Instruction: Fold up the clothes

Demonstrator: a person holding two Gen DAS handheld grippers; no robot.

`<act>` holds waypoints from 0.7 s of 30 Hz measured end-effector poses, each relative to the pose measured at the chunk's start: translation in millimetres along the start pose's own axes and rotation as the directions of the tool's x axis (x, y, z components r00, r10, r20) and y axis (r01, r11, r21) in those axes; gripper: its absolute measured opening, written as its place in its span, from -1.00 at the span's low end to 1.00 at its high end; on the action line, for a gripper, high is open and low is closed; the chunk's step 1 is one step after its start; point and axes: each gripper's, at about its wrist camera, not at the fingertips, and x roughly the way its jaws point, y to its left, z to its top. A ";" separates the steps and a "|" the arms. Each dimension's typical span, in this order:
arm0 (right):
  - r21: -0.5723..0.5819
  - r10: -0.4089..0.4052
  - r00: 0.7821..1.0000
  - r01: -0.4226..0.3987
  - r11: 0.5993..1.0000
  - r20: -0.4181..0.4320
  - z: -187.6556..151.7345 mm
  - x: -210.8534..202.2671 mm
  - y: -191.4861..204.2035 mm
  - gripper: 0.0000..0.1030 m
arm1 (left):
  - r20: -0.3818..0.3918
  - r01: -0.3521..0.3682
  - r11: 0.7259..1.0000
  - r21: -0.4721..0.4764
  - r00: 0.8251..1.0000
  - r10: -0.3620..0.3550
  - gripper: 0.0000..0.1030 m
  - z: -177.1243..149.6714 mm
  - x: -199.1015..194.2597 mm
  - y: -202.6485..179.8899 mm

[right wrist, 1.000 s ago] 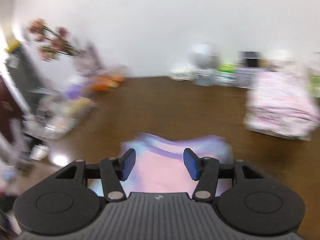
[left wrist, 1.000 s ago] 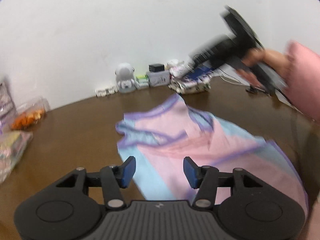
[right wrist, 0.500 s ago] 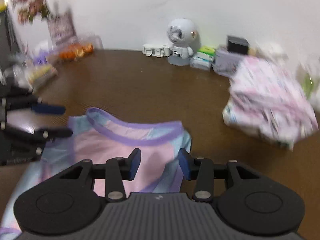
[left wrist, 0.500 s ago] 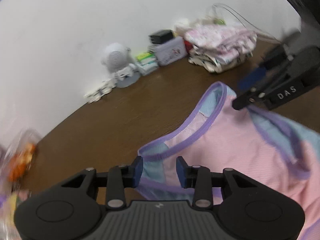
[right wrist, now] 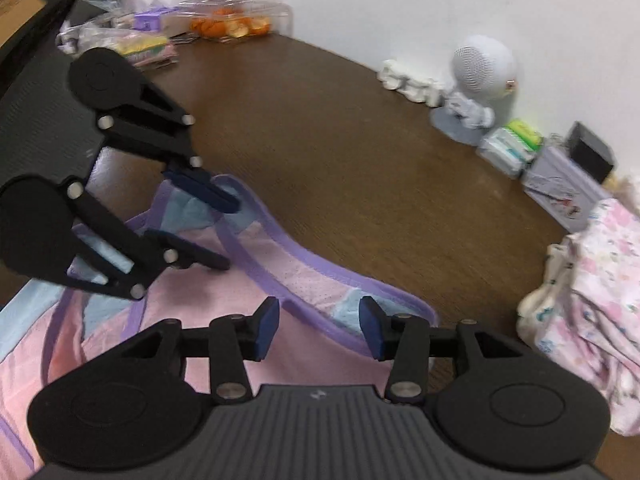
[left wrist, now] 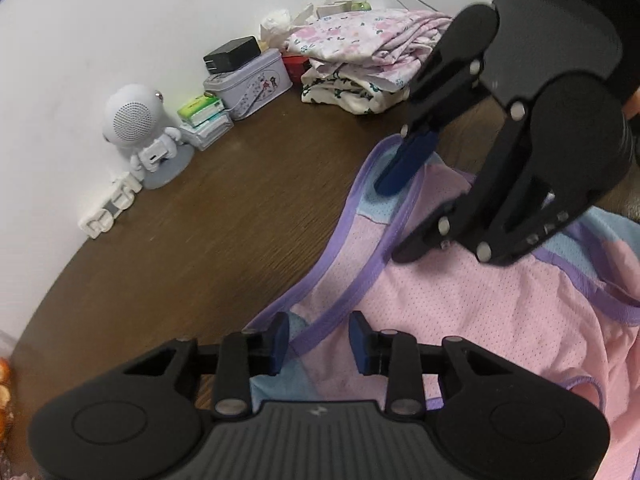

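Across lower right of both views, soft, light mesh top: best pinched at purple-trimmed shoulders; left gripper and right gripper both spread, empty.

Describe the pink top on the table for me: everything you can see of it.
The top is pink mesh-like fabric with light blue panels and purple binding along neckline and armholes. It lies rumpled, not yet folded, on the brown table. Both open grippers, left and right, straddle its purple-edged shoulder straps, one each.

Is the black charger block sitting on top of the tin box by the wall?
Yes, the black charger block rests on the lid of the tin box.
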 end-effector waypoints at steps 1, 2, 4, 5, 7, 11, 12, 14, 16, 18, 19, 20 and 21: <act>-0.003 0.007 1.000 -0.007 1.000 -0.015 -0.4 2.8 -0.7 -0.22 | -0.009 0.009 1.000 0.008 1.000 -0.009 -0.96 0.5 0.5 -0.8; -0.007 0.016 0.999 -0.017 1.000 -0.028 -1.8 4.6 -1.0 -0.33 | -0.011 0.007 1.000 0.030 1.000 -0.006 -0.96 0.3 0.1 -3.6; -0.006 0.041 0.999 -0.041 0.999 -0.026 -1.9 2.8 -2.3 -0.96 | 0.004 -0.006 0.998 0.060 1.000 0.006 -0.97 1.4 -0.7 -8.2; -0.005 0.046 0.999 -0.046 0.999 -0.021 -1.4 1.6 -3.2 -0.96 | 0.020 -0.017 0.998 0.062 1.000 0.015 -0.97 2.2 -2.1 -8.1; -0.002 0.025 1.000 -0.025 1.000 0.009 1.6 -2.4 -6.0 -0.96 | 0.062 -0.061 0.997 0.047 0.996 0.058 -0.97 4.3 -6.2 -4.4; 0.062 -0.025 0.995 0.019 0.998 0.100 14.3 -12.1 -18.4 -0.96 | 0.100 -0.176 0.984 0.012 0.980 0.174 -0.97 15.0 -4.4 6.2; 0.079 -0.043 0.992 0.034 0.996 0.116 18.0 -11.1 -21.4 -0.96 | 0.099 -0.203 0.979 0.013 0.975 0.201 -0.96 18.2 0.1 6.7; 0.113 -0.078 0.990 0.064 0.991 0.120 22.8 -2.2 -26.3 -0.95 | 0.088 -0.256 0.967 0.008 0.963 0.255 -0.94 24.1 11.8 7.9; 0.150 -0.115 0.986 0.097 0.984 0.117 25.8 8.0 -31.0 -0.89 | 0.065 -0.286 0.958 -0.019 0.956 0.287 -0.70 25.6 23.0 11.5; 0.197 -0.140 0.984 0.116 0.973 0.108 22.1 12.6 -33.5 -0.55 | 0.060 -0.270 0.960 -0.069 0.960 0.275 -0.38 18.8 17.9 19.6; 0.222 -0.146 0.983 0.119 0.968 0.112 19.4 12.2 -35.3 -0.03 | 0.057 -0.262 0.960 -0.094 0.962 0.268 -0.24 15.4 15.3 23.7; 0.247 -0.141 0.981 0.104 0.963 0.136 14.8 5.7 -38.3 0.07 | 0.055 -0.254 0.960 -0.119 0.964 0.262 -0.21 12.0 12.8 27.7; 0.271 -0.134 0.977 0.086 0.959 0.163 10.1 -2.4 -41.3 0.06 | 0.052 -0.246 0.959 -0.144 0.965 0.255 -0.15 8.6 10.3 31.8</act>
